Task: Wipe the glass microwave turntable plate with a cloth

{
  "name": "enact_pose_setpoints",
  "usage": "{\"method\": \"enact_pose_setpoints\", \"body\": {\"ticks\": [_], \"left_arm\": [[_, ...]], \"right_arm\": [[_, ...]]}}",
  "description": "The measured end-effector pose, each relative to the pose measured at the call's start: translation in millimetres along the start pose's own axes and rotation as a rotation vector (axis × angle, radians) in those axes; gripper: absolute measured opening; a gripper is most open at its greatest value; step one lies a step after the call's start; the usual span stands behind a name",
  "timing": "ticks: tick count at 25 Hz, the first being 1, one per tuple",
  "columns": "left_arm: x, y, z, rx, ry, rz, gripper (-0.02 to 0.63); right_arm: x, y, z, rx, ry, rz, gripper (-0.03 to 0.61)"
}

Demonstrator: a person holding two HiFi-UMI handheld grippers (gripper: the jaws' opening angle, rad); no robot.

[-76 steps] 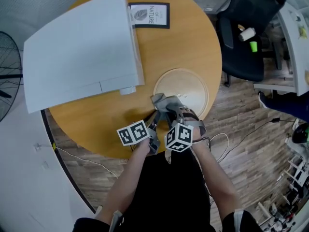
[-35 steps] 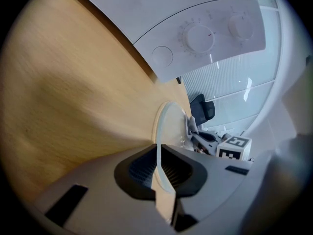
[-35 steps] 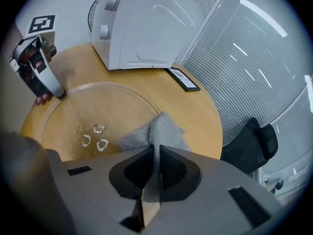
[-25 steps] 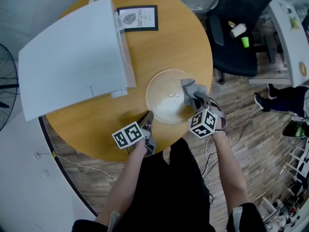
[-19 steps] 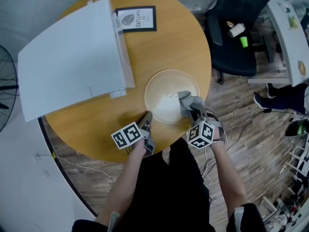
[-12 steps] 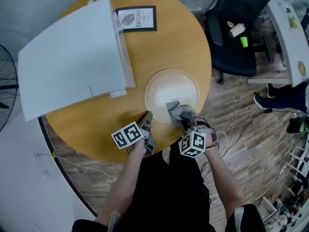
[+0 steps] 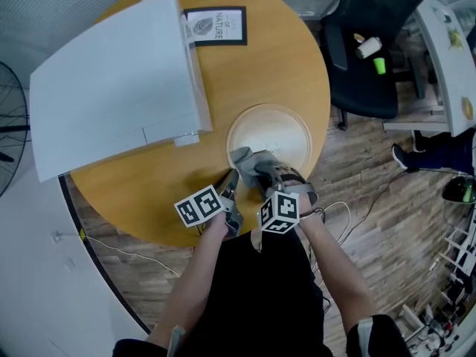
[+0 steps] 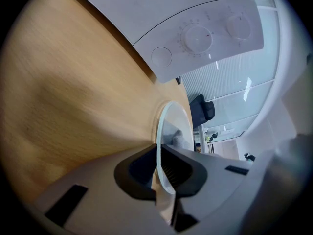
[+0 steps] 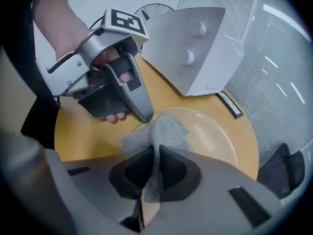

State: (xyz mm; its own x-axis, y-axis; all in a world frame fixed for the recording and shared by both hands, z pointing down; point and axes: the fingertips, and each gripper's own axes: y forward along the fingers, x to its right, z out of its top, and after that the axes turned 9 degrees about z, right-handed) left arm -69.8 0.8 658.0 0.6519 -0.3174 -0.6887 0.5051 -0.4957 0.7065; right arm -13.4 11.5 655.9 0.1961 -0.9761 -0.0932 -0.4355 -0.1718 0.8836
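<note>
Mid-wipe. The plate point(image 7: 284, 129) lies flat on the near-right part of the round table point(image 7: 290, 50), just right of the microwave point(image 7: 111, 80). The left gripper point(image 8: 159, 166) has its jaws clenched on the plate's near-left rim, the glass edge pinched between the pads and pinned in place. The right gripper point(image 9: 155, 173) has its jaws clamped on a grey cloth point(image 9: 159, 131). The cloth sticks out ahead of the jaws and lies on the plate's near edge, right beside the left gripper's tips (can't tell if it actually touches them). The far and right parts of the glass have no cloth on them.

Step in hand, as I judge it, is a wiping pass over the plate's near-left part. The next move likely calls for sweeping the cloth away from the left jaws, across the centre toward the far rim. It needs enough downward press to drag the cloth flat, and a firm left grip so the plate doesn't spin or slide.
</note>
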Motion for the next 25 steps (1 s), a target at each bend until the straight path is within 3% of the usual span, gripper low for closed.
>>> {"method": "enact_pose_setpoints", "body": {"ticks": [6,11,18,25], "left_arm": [[-1,0,0,0.009,0.006,0.006,0.021],[-1,0,-1,0.010,0.009,0.007,0.021],[-2,0,0,0.011,0.011,0.005,0.021],[-2,0,0,0.010,0.005,0.004,0.021]], "right_arm": [[33,18,30,0.039,-0.044,-0.031,0.023],[78,24,33,0.052,0.029,-0.094,0.023],[129,12,-2,0.038,0.211,-0.168,0.023],[133,-15,-55,-0.026,0.289,-0.227,0.021]]}}
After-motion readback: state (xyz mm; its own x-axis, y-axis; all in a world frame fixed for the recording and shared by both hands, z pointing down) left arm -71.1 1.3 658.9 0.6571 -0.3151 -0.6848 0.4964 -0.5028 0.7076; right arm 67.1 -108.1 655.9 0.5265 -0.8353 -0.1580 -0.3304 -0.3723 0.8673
